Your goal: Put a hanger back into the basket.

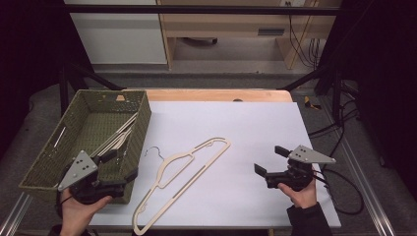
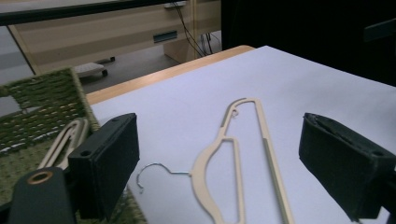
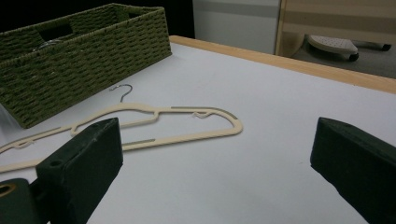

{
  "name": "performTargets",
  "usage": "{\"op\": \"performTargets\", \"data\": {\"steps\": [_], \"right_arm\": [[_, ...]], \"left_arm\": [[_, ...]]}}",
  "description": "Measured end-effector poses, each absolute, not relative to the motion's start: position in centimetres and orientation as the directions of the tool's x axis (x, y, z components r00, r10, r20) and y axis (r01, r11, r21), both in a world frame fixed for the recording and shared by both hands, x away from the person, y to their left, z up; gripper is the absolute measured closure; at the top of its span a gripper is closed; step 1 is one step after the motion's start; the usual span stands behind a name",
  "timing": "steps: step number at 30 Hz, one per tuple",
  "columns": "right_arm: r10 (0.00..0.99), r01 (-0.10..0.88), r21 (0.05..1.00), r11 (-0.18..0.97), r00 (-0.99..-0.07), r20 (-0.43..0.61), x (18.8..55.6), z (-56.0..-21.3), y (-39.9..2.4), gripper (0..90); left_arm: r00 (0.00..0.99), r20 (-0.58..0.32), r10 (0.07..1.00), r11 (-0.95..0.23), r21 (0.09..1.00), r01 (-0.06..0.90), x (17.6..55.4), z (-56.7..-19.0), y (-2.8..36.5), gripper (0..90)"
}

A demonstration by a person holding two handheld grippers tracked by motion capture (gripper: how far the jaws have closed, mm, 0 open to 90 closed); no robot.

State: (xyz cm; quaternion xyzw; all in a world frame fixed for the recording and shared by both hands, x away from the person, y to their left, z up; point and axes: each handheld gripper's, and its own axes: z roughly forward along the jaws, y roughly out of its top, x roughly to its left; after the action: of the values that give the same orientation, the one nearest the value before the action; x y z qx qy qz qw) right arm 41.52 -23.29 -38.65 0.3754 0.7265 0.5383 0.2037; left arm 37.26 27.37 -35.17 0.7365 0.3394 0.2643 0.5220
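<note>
Here, in the high view, a cream hanger [image 1: 182,179] lies flat on the white table cover [image 1: 255,128], just beside the green woven basket [image 1: 142,123], which already holds a few more hangers [image 1: 119,135], so the work looks like gathering hangers into it. The left gripper [image 1: 119,167] hovers over the basket's near corner, jaws apart and empty; the right gripper [image 1: 268,160] waits well apart from the hanger, also open with nothing in it.

In the left gripper view, the wide-spread jaws frame the hanger [image 2: 233,158], its metal hook [image 2: 156,172] pointing toward the basket [image 2: 46,112].

In the right gripper view, the hanger [image 3: 154,123] lies ahead of parted, empty jaws. No writing is readable anywhere.
</note>
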Motion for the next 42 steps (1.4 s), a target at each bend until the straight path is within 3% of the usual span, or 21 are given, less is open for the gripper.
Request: {"op": "performTargets", "data": {"steps": [11, 29, 42], "right_arm": [[0.764, 0.324, 0.936, 0.137, -0.636, 0.108, 41.4, -38.6, -23.4, 3.1], [0.753, 0.327, 0.931, 0.162, -0.651, 0.097, 41.3, -38.9, -23.1, 3.1], [0.754, 0.328, 0.931, 0.161, -0.649, 0.098, 41.4, -39.0, -22.9, 3.1]], "left_arm": [[0.674, 0.035, 0.738, -0.264, 0.934, 0.240, 36.0, -37.4, 24.5, 13.3], [0.680, 0.010, 0.733, -0.360, 0.854, 0.376, 36.1, -41.9, 22.2, 18.4], [0.621, 0.007, 0.784, -0.398, 0.774, 0.493, 36.8, -44.4, 22.2, 35.8]]}}
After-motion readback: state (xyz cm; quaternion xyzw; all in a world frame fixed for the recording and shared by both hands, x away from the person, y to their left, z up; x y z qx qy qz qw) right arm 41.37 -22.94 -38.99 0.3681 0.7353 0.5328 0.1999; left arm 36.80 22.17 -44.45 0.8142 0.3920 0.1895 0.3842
